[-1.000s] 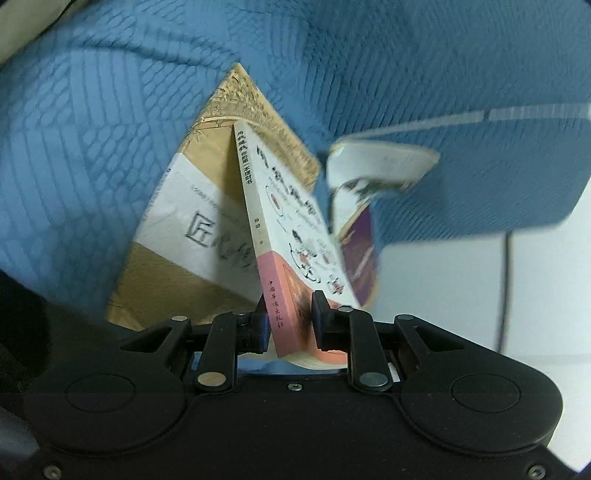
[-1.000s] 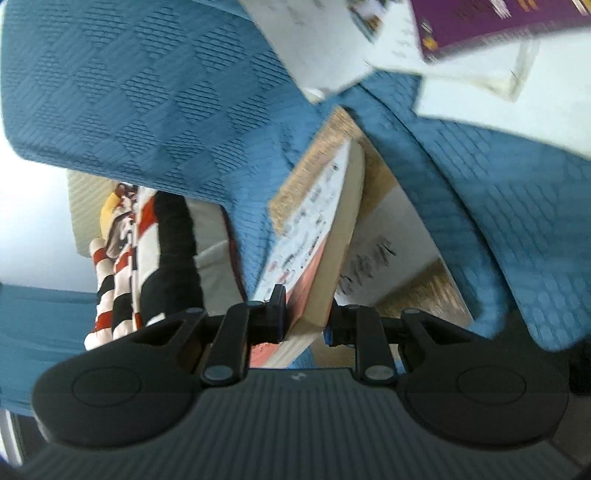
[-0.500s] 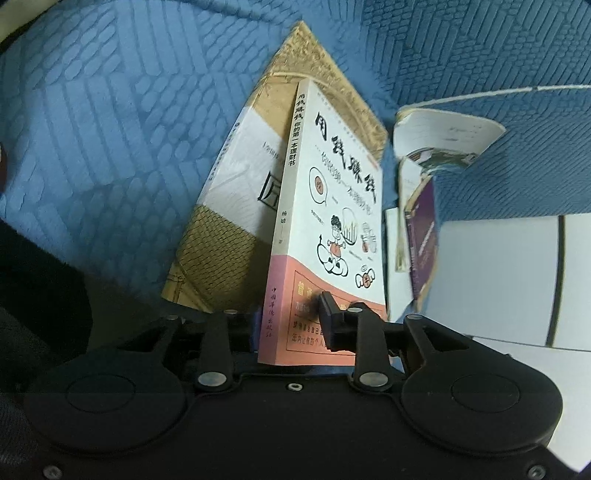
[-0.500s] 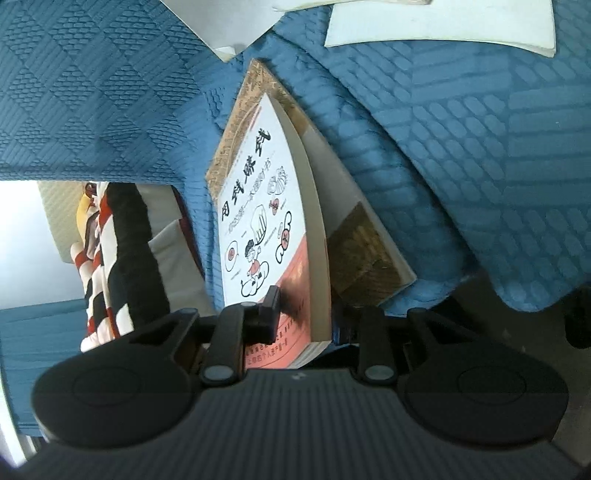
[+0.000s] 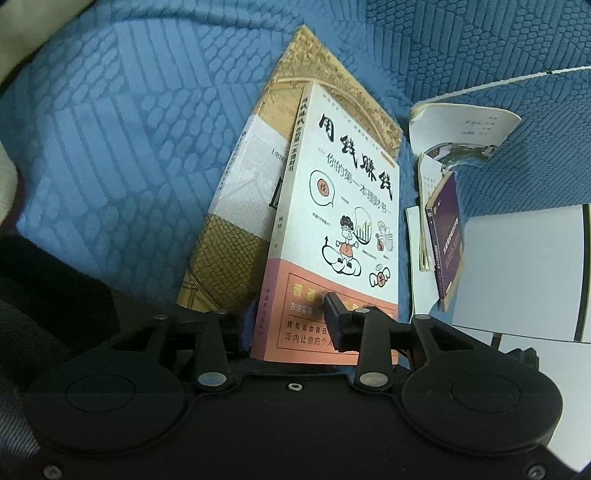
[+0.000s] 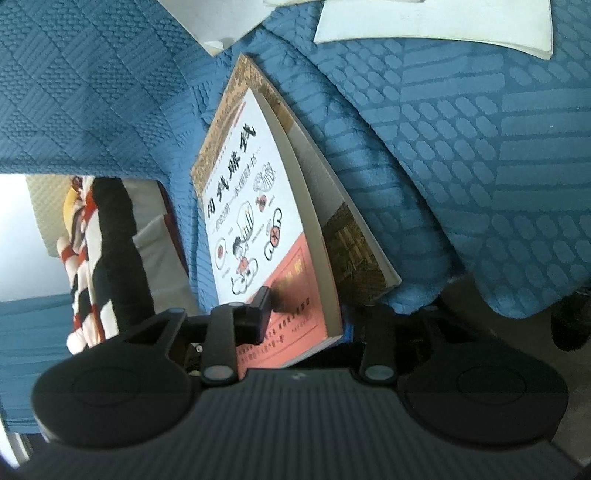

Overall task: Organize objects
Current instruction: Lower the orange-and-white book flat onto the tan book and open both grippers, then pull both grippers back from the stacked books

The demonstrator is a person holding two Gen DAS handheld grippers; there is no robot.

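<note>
A white book with a salmon lower band (image 5: 343,192) (image 6: 243,192) lies face up on a larger brown patterned book (image 5: 229,251) (image 6: 354,254), on a blue quilted blanket (image 5: 110,147). My left gripper (image 5: 291,317) straddles the near end of the white book. Its jaws are opening: one finger (image 5: 334,317) stands just over the cover and the other is hidden under the book. My right gripper (image 6: 306,310) straddles the same end, jaws also opening. One of its fingers (image 6: 264,306) is over the cover and the other is hidden behind the page edge.
A purple book (image 5: 447,240) and an open white booklet (image 5: 461,129) lie to the right of the stack, at the blanket's edge by a white surface (image 5: 517,266). More white books (image 6: 432,22) lie farther back. A red, white and black striped fabric (image 6: 92,251) lies beyond the blanket's other edge.
The white book has tipped from standing on edge between the fingers to lying flat on the brown book. Both grippers' fingers have spread apart and both views have dropped closer to the blanket.
</note>
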